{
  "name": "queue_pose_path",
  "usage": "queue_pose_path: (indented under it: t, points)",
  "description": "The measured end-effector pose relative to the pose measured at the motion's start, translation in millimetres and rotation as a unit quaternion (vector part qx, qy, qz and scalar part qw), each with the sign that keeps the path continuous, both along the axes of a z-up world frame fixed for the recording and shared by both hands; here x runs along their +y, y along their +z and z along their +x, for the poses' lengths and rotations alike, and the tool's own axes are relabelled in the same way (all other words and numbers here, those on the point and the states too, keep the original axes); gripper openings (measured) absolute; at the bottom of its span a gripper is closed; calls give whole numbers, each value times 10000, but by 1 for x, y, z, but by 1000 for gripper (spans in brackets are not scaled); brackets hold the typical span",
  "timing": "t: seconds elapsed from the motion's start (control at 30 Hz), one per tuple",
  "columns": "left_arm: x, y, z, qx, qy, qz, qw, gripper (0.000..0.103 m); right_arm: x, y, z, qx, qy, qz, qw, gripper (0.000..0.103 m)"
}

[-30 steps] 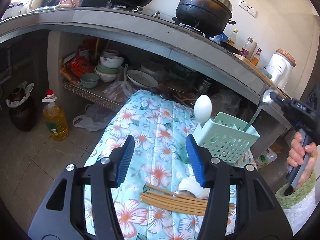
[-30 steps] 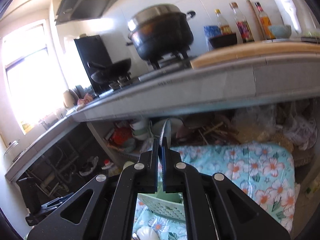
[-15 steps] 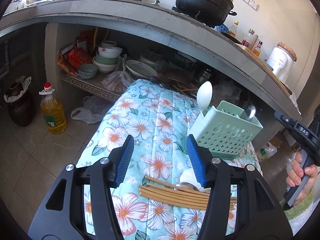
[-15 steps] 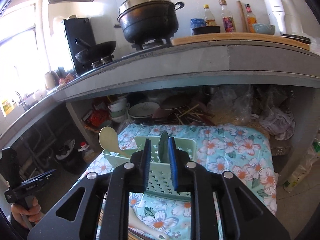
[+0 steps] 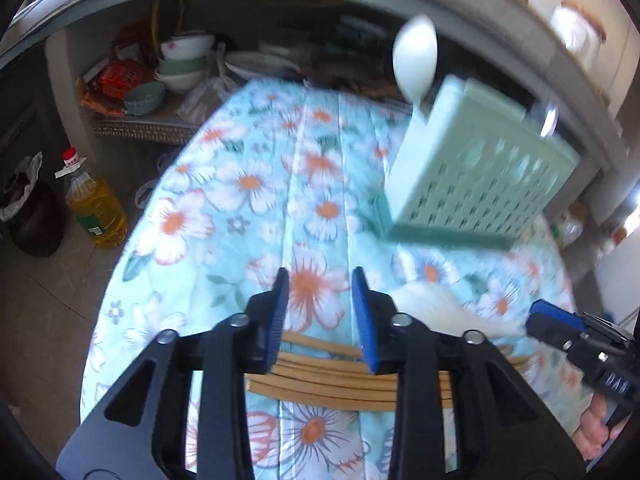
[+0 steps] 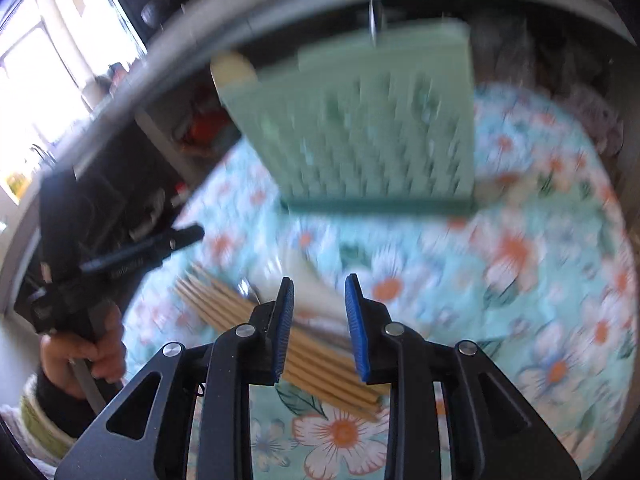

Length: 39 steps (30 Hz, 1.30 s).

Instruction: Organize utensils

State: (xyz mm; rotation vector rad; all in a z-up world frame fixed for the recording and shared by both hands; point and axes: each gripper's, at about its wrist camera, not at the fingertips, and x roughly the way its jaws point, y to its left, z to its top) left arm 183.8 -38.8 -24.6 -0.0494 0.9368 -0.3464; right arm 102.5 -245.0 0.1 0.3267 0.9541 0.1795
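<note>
With both grippers tipped down over the floral cloth, the closest thing is the bundle of wooden chopsticks; it lies flat on the cloth-covered worktop, right under the tips of both tools; pretty blurry shots btw.

Left gripper: its jaws have just been closing in, but they sit part-way spread with nothing between the blue pads, only cloth and chopsticks showing through the gap; no pad touches anything that I can see. Right gripper: its jaws have just been opening, also part-way spread and holding nothing; through the gap you see the chopsticks and a white spoon lying on the bundle's end, with a bit of metal utensil beside it, too smeared to name.

Just past the chopsticks the same white spoon shows in the left view; further beyond the chopsticks stands the green perforated utensil holder, upright on the cloth; a white spoon head sticks up from its left end and a metal spoon from its right end.

Beyond the chopsticks and holder, the shelf under the counter has stacked bowls; an oil bottle stands on the floor, off to the left of the chopsticks.
</note>
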Motion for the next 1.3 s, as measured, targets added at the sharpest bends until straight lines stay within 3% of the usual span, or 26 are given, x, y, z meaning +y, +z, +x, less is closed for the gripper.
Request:
queue_pose_path:
  t: [0.07, 0.17, 0.43, 0.57, 0.7, 0.8, 0.87, 0.97, 1.07, 1.23, 1.3]
  points:
    - [-9, -12, -2, 71, -161, 249, 9995, 20, 9, -24, 3, 316, 54, -176, 9993, 27]
    - [-16, -24, -16, 119, -349, 522, 9980, 17, 12, -29, -8, 296, 85, -198, 9993, 27]
    - [-7, -23, -52, 35, -486, 533, 9974, 17, 24, -27, -40, 158, 250, -415, 9987, 27]
    - [-2, -18, -49, 137, -429, 276, 9986, 17, 26, -21, -44, 47, 302, -470, 9984, 27]
    - [10, -11, -36, 398, -312, -483, 9976, 17, 21, -7, -47, -135, 251, -263, 9992, 27]
    - [14, -17, -21, 865, -290, -906, 9917, 25, 14, -2, -50, -167, 160, -128, 9997, 27]
    - [15, -30, -8, 1396, -201, -1061, 9843, 28, 11, -1, -52, -153, 114, -25, 9998, 27]
    - [20, -38, 2, 1734, -83, -1399, 9748, 29, 9, 2, -57, -190, 94, 5, 9998, 28]
    - [24, -46, 14, 2135, 8, -1904, 9582, 32, 7, 1, -59, -186, 71, 79, 9998, 29]
    - [20, -52, 24, 2472, -29, -2487, 9365, 32, 4, 1, -61, -161, 51, 212, 9996, 29]
    - [15, -53, 23, 2475, -63, -2447, 9375, 32, 4, 0, -60, -158, 60, 263, 9995, 29]
